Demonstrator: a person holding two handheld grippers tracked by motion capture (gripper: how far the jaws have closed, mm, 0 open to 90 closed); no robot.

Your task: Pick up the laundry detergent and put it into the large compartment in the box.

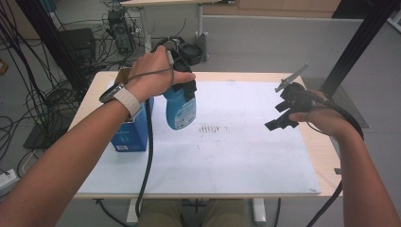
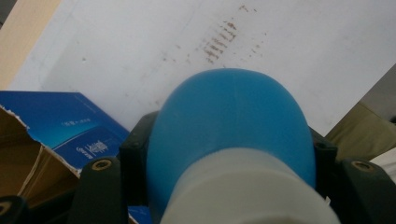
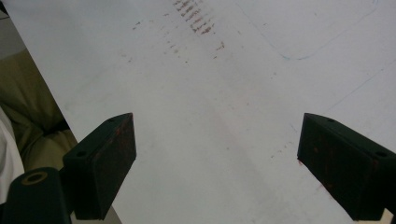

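Note:
A blue bottle point(image 1: 179, 109) with a white label hangs above the white mat point(image 1: 236, 156), bottom downward. My left gripper point(image 1: 182, 87) is shut on its upper part. In the left gripper view the bottle point(image 2: 233, 126) bulges between the two black jaws, blue bottom facing away, white band nearest. An open blue carton point(image 1: 130, 132) stands on the mat just left of the bottle, its torn flap point(image 2: 28, 154) showing brown inside. My right gripper point(image 1: 283, 113) is held above the mat's right side, open; its fingers point(image 3: 105, 161) stand wide apart with nothing between them.
A patch of brown streaks point(image 1: 210, 127) marks the mat's middle. The wooden table edge point(image 1: 326, 156) shows beyond the mat at right. Cables point(image 1: 149, 161) trail from both grippers over the front edge. Floor cables and equipment point(image 1: 80, 42) lie behind the table.

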